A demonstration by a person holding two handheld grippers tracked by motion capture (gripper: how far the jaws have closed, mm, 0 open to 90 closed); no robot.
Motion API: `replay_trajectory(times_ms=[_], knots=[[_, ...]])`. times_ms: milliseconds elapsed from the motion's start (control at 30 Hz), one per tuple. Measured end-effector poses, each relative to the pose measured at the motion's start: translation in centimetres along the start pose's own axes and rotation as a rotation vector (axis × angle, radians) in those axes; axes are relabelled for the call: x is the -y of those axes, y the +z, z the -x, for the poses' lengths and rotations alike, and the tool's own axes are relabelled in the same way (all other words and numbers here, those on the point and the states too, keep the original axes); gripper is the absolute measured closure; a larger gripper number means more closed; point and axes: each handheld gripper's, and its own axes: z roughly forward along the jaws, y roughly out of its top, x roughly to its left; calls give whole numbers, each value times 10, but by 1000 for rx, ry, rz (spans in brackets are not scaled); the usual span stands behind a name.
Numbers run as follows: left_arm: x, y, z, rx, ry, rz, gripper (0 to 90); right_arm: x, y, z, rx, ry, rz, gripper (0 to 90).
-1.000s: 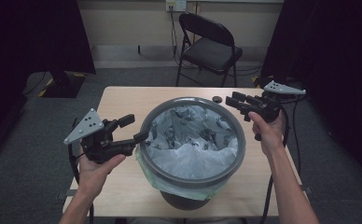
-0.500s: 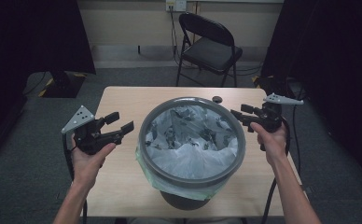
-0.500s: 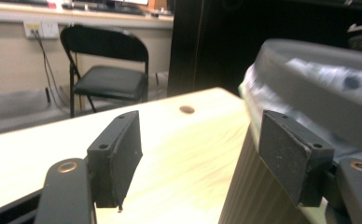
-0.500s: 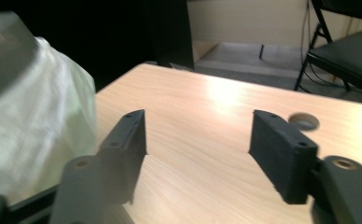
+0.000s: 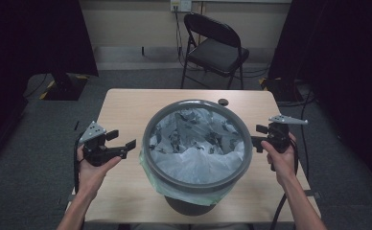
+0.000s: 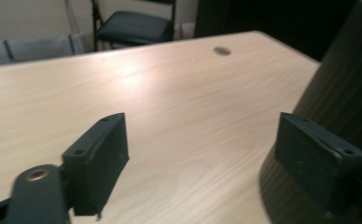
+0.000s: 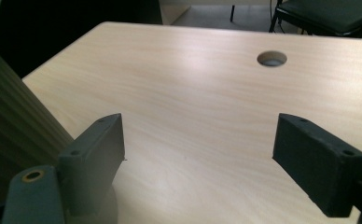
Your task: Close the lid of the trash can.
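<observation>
A round grey bin (image 5: pixel 196 179) lined with a pale plastic bag (image 5: pixel 193 143) stands in the middle of the wooden table (image 5: pixel 126 103). The bag's greenish edge (image 5: pixel 148 167) hangs over the rim. My left gripper (image 5: pixel 122 139) is low beside the bin's left side, apart from it. Its jaws have just been opening, and nothing lies between them. The right gripper (image 5: pixel 257 135) is beside the bin's right side, its jaws likewise just opened further and empty. In the left gripper view my gripper (image 6: pixel 202 154) has the bin wall (image 6: pixel 337 93) at the right. In the right gripper view my gripper (image 7: pixel 198 158) has the bin wall (image 7: pixel 11 121) at the left.
A round cable hole (image 5: pixel 223 101) sits in the table behind the bin, the same hole (image 7: pixel 271 58) lying ahead of the right gripper. A black folding chair (image 5: pixel 215 48) stands beyond the table's far edge. Dark curtains flank the room on both sides.
Both hands have dropped from the bin's rim level toward the tabletop and drawn outward from the bin. Both sets of jaws stand wider apart than before.
</observation>
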Motion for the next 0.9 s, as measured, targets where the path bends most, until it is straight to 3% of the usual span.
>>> replay_trajectory(times_ms=[33,100,133,167,300,367,500,567,700,900], knots=[[3,2,-1,-28,-4,-23,152,4,1,0,-3,2,-4,156],[7,3,-2,-40,-4,-37,154,8,1,1,1,11,-11,156],[14,6,-3,-41,11,-70,154,16,3,3,37,44,-25,156],[14,6,-3,-41,11,-70,154,19,4,3,65,52,-30,156],[28,10,-3,-57,29,-116,154,33,6,5,94,38,-77,162],[39,15,-2,-65,39,-161,155,38,5,5,103,31,-89,163],[54,23,0,-108,60,-210,156,50,3,5,131,18,-107,173],[61,27,0,-114,32,-229,158,56,3,6,140,22,-111,173],[74,36,-1,-113,19,-294,161,69,4,8,150,33,-123,161],[90,45,-2,-123,27,-350,166,89,13,12,191,35,-181,161]])
